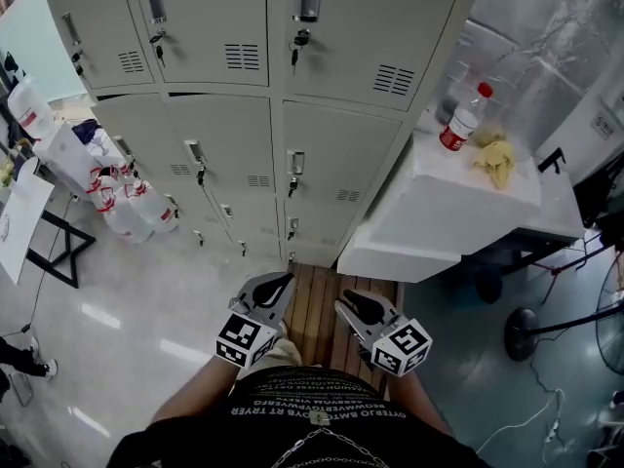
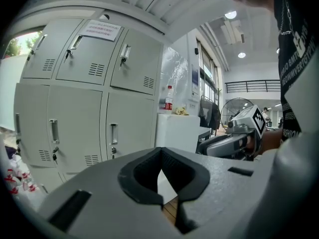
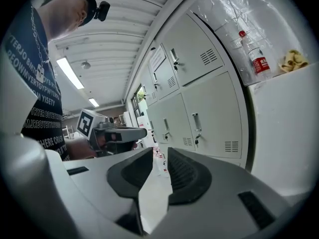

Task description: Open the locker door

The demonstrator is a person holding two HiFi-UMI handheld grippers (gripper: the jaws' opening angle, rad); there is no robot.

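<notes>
The pale grey steel locker bank [image 1: 234, 125] stood ahead, well apart from both tongs, all doors closed, their handles [image 1: 296, 162] upright. My left gripper [image 1: 283, 283] was clenched on nothing. My right gripper [image 1: 346, 303], slightly parted and empty, looked nearer the right-hand column.

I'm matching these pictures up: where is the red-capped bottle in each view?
Head view: bottle at upper right, standing on the white box right of the lockers.
Left gripper view: bottle near the centre, small, right of the lockers.
Right gripper view: bottle at upper right.
Shared landmark: the yellow crumpled thing beside it.
</notes>
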